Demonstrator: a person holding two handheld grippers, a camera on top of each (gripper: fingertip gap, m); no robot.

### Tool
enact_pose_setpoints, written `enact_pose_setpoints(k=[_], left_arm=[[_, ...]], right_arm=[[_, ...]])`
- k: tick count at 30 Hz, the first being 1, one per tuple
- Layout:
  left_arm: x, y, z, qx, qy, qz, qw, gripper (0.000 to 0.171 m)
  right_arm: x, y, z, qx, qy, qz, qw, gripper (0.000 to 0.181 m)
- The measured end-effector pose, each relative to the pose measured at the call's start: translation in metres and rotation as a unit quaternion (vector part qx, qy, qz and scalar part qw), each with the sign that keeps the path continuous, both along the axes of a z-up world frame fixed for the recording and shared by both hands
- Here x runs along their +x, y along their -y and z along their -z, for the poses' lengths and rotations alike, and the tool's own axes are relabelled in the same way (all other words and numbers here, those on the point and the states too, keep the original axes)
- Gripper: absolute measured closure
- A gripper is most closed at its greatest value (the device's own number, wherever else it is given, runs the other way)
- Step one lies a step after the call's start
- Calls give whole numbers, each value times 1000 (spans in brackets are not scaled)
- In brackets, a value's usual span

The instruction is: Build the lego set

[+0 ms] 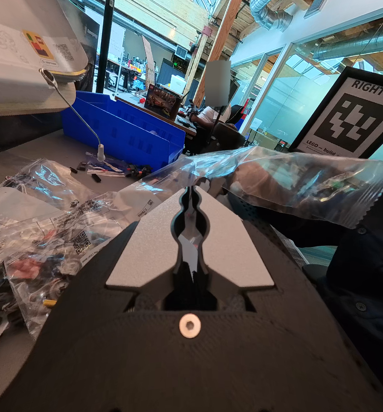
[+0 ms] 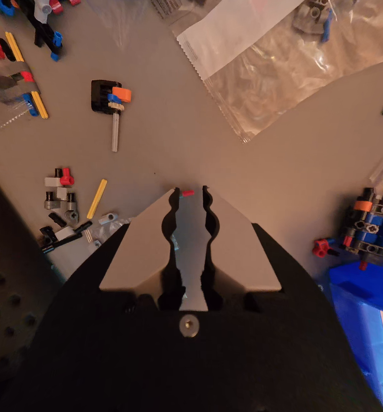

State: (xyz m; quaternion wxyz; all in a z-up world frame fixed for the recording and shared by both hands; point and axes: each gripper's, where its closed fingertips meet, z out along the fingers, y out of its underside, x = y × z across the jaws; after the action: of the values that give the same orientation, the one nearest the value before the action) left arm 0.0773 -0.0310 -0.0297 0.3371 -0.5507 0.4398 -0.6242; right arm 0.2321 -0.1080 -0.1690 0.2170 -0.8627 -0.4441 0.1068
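In the left wrist view my left gripper [image 1: 190, 190] is shut on the edge of a clear plastic bag [image 1: 297, 178], held up above the table and stretching to the right. In the right wrist view my right gripper [image 2: 190, 189] points down at the grey table [image 2: 163, 145], open with a narrow gap. A small red pin [image 2: 187, 193] lies on the table between its fingertips, close to the left one. A black block with orange, blue and tan parts on a grey axle [image 2: 110, 100] lies farther ahead on the left. A blue-and-grey sub-assembly [image 2: 375, 227] sits at the right.
Several bags of parts [image 1: 41, 234] lie at the left. A blue bin [image 1: 123, 131] stands behind them, by a booklet stand [image 1: 18, 78]. A framed marker card [image 1: 351, 118] stands on the right. Loose pins and a yellow axle [image 2: 96, 198] lie left; a clear bag [image 2: 275, 66] lies ahead. The left gripper's tips are roughly 25 cm from the right gripper's. My left tips are about 25 cm from the yellow axle [image 2: 96, 198], my right tips only 8 cm.
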Motion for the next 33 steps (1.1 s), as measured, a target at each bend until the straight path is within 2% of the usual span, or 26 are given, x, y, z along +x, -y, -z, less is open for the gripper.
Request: enact_pose_setpoints(k=[10, 18, 23, 26, 28, 33], left_arm=[[0, 0, 1, 0, -2, -1, 1000, 170], [0, -1, 2, 0, -3, -2, 1000, 170], [2, 0, 4, 0, -7, 0, 1000, 170], [2, 0, 5, -1, -7, -1, 1000, 170], [2, 0, 5, -1, -8, -1, 1000, 170], [3, 0, 6, 0, -11, 0, 1000, 170]], right_arm=[[4, 5, 6, -7, 17, -7, 1000, 166], [51, -11, -9, 15, -18, 111, 994, 159], [71, -18, -6, 19, -5, 147, 989, 153], [75, -20, 8, 7, 12, 150, 989, 153], [67, -21, 7, 5, -15, 142, 990, 154], [65, -20, 9, -3, -5, 131, 991, 160]])
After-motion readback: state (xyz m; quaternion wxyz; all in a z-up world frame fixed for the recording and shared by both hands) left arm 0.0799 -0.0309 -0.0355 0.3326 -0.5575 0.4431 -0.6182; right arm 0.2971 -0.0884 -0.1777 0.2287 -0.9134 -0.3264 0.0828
